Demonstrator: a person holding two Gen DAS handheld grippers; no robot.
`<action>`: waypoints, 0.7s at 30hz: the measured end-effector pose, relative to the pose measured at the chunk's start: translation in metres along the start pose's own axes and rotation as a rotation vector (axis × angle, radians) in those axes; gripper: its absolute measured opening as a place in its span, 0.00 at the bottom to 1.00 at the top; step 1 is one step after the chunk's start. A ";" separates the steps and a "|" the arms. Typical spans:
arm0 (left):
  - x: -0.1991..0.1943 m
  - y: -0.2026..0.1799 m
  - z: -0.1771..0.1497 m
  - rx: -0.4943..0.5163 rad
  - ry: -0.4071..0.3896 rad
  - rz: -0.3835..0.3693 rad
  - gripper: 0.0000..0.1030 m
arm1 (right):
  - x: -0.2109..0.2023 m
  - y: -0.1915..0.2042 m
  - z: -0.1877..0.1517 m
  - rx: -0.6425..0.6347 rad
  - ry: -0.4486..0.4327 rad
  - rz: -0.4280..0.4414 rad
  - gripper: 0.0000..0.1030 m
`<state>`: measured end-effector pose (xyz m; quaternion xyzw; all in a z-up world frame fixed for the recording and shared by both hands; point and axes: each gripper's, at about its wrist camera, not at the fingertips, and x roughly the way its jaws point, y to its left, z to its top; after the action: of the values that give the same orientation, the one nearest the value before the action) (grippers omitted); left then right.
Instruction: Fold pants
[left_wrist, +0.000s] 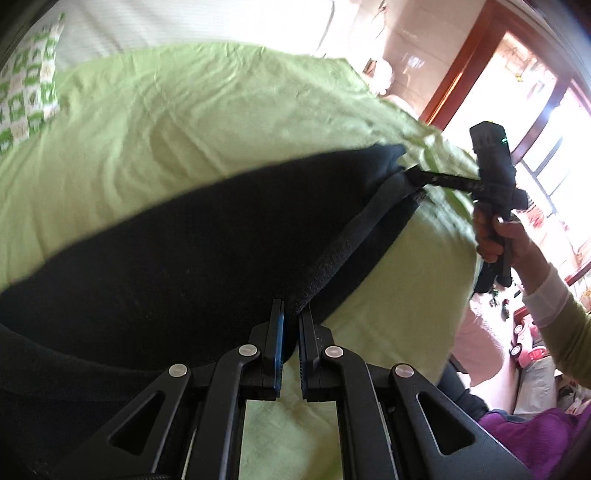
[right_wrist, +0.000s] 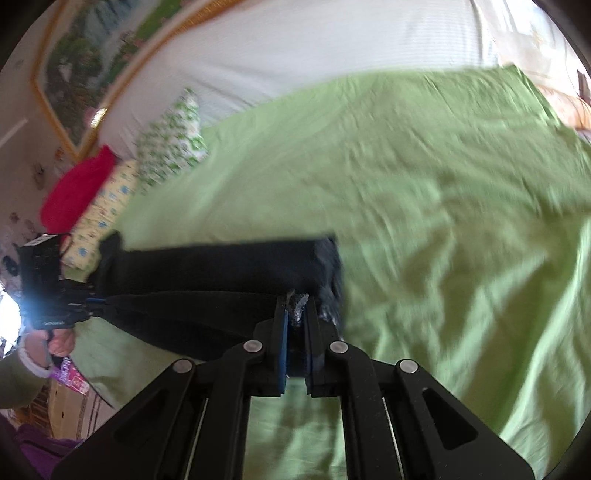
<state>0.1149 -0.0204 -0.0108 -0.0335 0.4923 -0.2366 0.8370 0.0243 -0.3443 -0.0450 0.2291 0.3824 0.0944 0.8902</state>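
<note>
1. Left wrist view: our left gripper clamps its fingers on the pants waistband.
2. Our right gripper pinches the other end, stretching them flat over the bed.

Green bedsheet, patterned pillow, red cushion, framed painting.

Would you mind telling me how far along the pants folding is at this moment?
Done: both grippers have hold of the black pants. In hand: the left gripper and the right gripper each pinch an end of one edge, stretched between them above the green bedsheet. Left: laying the fabric down and making the folds; no finished fold shows.
</note>
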 end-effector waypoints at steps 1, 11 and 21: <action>0.006 0.003 -0.003 -0.011 0.005 0.000 0.06 | 0.002 -0.005 -0.003 0.028 -0.009 0.009 0.08; -0.017 0.014 -0.026 -0.111 -0.084 -0.008 0.47 | -0.039 0.019 -0.014 0.065 -0.160 -0.087 0.55; -0.073 0.053 -0.056 -0.244 -0.203 0.051 0.47 | -0.031 0.095 -0.015 0.003 -0.181 0.058 0.55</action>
<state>0.0580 0.0673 0.0040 -0.1463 0.4311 -0.1493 0.8778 -0.0068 -0.2664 0.0114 0.2490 0.2937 0.0984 0.9176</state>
